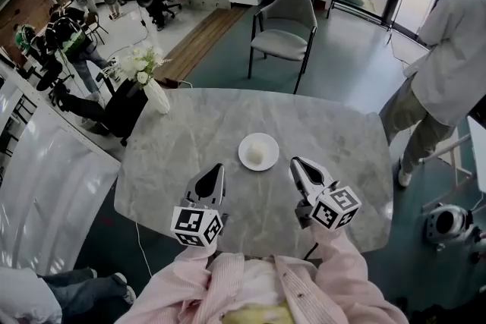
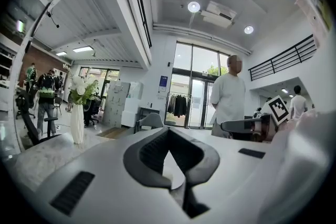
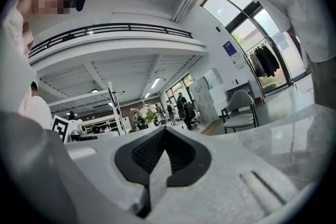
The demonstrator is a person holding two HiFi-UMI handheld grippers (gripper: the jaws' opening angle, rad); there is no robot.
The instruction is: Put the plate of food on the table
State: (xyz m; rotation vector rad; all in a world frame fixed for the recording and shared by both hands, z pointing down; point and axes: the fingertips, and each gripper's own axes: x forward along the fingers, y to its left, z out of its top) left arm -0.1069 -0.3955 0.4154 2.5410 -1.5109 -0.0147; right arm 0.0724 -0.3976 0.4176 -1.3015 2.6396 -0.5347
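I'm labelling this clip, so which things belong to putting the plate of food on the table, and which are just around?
Job: plate, food, table, left gripper, right gripper.
Just around: vase of flowers, chair, standing person.

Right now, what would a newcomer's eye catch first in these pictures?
A small white plate with a pale round food on it stands alone in the middle of the grey marble table. Nearer the person, the left tool and the right tool hover on either side of it, both shut and empty. A white vase of flowers stands at the table's far left corner.
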